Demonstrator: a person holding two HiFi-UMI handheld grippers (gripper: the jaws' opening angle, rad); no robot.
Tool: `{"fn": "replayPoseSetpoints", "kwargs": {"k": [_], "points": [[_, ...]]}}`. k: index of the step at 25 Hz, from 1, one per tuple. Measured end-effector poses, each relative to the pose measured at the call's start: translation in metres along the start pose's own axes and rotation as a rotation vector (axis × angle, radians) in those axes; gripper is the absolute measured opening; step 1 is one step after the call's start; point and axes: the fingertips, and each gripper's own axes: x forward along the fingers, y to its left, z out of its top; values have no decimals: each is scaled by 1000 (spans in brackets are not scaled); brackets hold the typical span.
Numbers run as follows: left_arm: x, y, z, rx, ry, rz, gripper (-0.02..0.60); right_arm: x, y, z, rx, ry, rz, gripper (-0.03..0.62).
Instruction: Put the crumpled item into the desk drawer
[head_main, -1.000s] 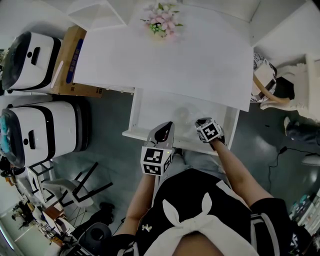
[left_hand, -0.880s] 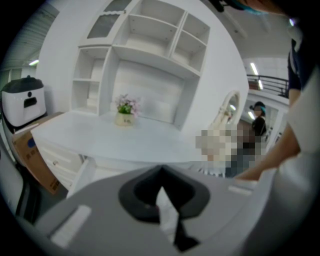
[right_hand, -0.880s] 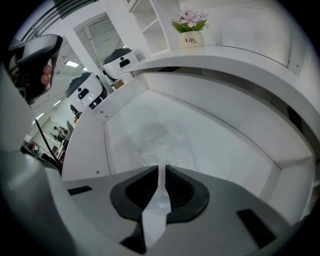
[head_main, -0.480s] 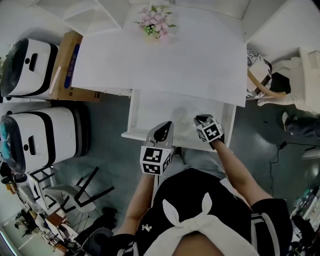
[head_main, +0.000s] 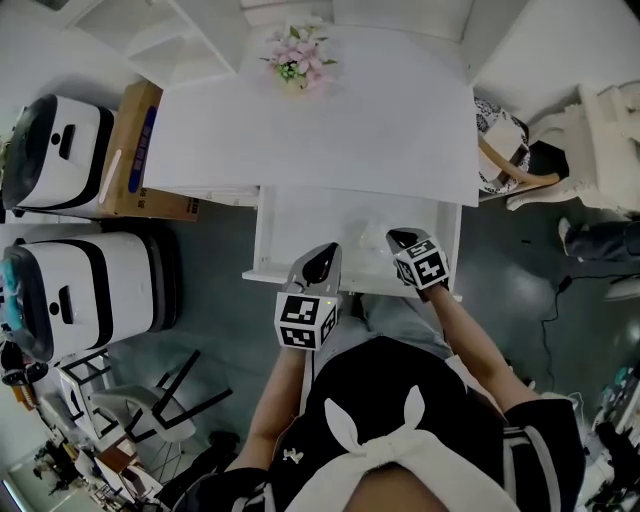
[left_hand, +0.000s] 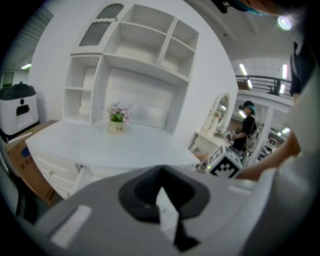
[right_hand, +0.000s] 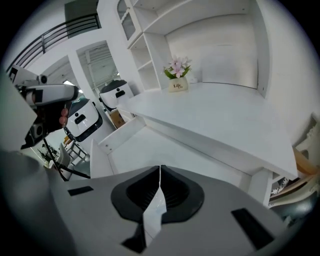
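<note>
Lying in the drawer (head_main: 300, 220), the crumpled item (head_main: 368, 233) is shown only by the head view, beside the right gripper's (head_main: 399, 237) closed fingers; the left gripper (head_main: 328, 252) is closed too.

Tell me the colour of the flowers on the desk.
The small potted flowers are pink, clearest in the head view.

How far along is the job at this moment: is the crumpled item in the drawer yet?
Done: the drawer stands open, and a faint, clear crumpled item seems to lie inside it. In hand: nothing; the left hand-held gripper and right hand-held gripper are both shut and empty by the drawer's front edge. Left: at most shutting the drawer.
</note>
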Motion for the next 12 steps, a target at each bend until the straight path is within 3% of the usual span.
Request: {"fn": "replayPoseSetpoints", "kwargs": {"k": [12], "points": [[-16,-27,0,23,-35,-63,5,-68,30,29,6,-231,-19,8]]}}
